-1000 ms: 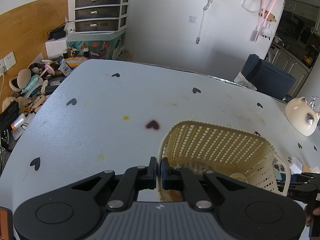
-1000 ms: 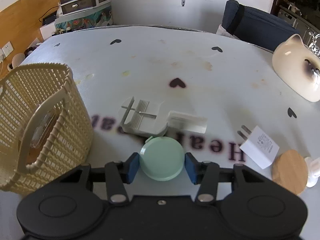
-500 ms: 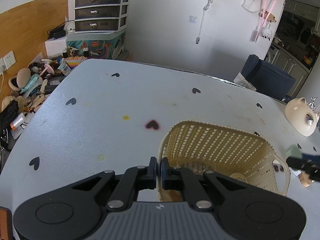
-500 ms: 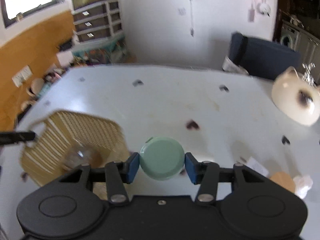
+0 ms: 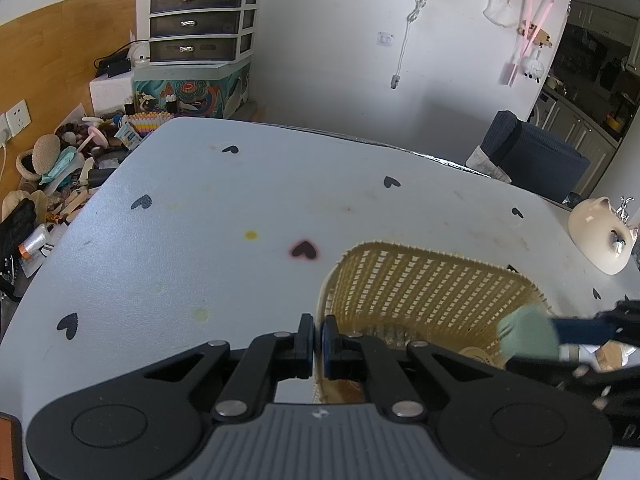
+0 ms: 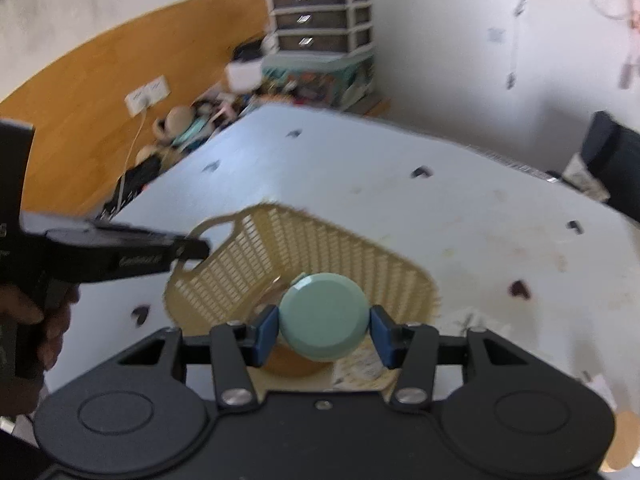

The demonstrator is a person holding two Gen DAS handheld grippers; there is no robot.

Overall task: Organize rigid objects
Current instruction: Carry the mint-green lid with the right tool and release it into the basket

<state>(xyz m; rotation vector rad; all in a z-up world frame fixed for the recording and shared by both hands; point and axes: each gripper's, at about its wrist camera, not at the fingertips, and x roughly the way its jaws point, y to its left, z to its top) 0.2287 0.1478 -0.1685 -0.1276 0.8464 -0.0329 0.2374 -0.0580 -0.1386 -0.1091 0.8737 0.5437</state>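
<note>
Left gripper (image 5: 316,344), angled downward, jaws clamped on the basket (image 5: 424,280) near rim. Right gripper (image 6: 324,330), angled downward, grips the green disc (image 6: 323,322) above the basket's right side.

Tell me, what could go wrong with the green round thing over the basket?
The green round disc is pinched only at its edges by the right gripper, so it might slip out early. It hangs near the basket rim, so a drop there might bounce off onto the table. The left gripper clamps just one thin wall of the basket, so a hard drop could tip it.
</note>
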